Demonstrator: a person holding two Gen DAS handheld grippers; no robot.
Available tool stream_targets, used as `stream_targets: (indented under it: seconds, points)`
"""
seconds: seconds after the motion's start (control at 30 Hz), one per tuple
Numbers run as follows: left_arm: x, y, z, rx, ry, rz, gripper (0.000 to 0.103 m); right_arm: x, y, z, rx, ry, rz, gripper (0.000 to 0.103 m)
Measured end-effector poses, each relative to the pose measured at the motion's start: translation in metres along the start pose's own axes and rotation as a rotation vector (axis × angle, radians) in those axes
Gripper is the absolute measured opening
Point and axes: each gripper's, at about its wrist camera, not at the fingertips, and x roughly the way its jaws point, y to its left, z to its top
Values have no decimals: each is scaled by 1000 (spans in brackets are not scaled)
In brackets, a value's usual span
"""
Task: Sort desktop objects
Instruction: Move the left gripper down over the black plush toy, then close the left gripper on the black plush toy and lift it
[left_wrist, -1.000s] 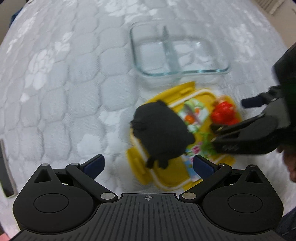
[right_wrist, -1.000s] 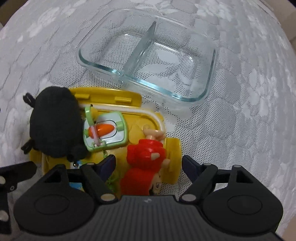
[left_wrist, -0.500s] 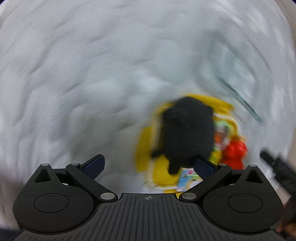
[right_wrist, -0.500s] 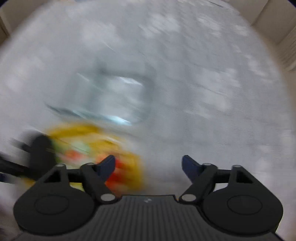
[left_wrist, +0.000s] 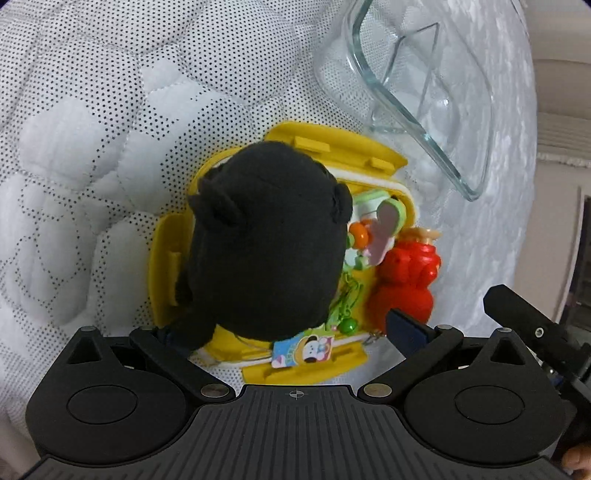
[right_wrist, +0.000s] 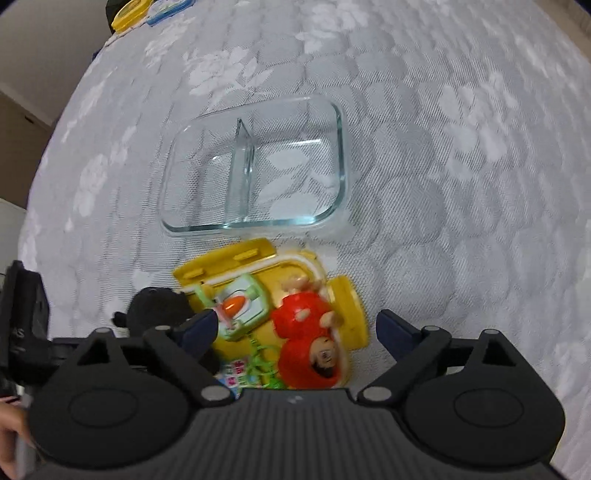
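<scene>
No readable text — tag (left_wrist: 303, 350) shows cartoon only.

Both views bright, even, diffuse light, no hard shadows. Heavy fisheye: quilted cloth (right_wrist: 443, 110) bulges, corners go dark. Left wrist view sharp; black plush (left_wrist: 269, 243) reads as a flat dark mass, little detail. Glass dish (left_wrist: 424, 92) rim shows thin highlights, no strong glare. Right wrist view slightly soft, red toy (right_wrist: 306, 343) and cloth at right edge smeared.

Toys (right_wrist: 306, 332) on lid (right_wrist: 343, 295), dish (right_wrist: 341, 155) behind.
</scene>
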Motion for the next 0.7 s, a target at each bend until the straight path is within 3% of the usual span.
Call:
stream_targets:
  seconds: [0.1, 0.2, 0.3, 0.33, 0.5, 0.6, 0.7]
  points:
    - [-1, 1, 2, 9, 11, -8, 103, 7, -15, -1, 51, -2, 2, 94]
    - [-4, 2, 14, 57, -30, -29, 103, 13, -29, 2, 117, 11, 36, 95]
    - [-21, -17, 23, 191, -150, 44, 103, 12, -28, 2, 114, 10, 53, 95]
    - [-25, -21, 25, 202, -154, 56, 103, 11, -26, 2, 97, 3, 47, 95]
    - [-38, -21, 10, 102, -15, 115, 103, 3, -22, 3, 48, -55, 18, 95]
    - [-47, -14, -1, 102, -37, 148, 103, 0, -23, 6, 61, -71, 24, 95]
    - [-42, 4, -3, 25, -36, 153, 103, 1, -17, 6, 48, -62, 26, 95]
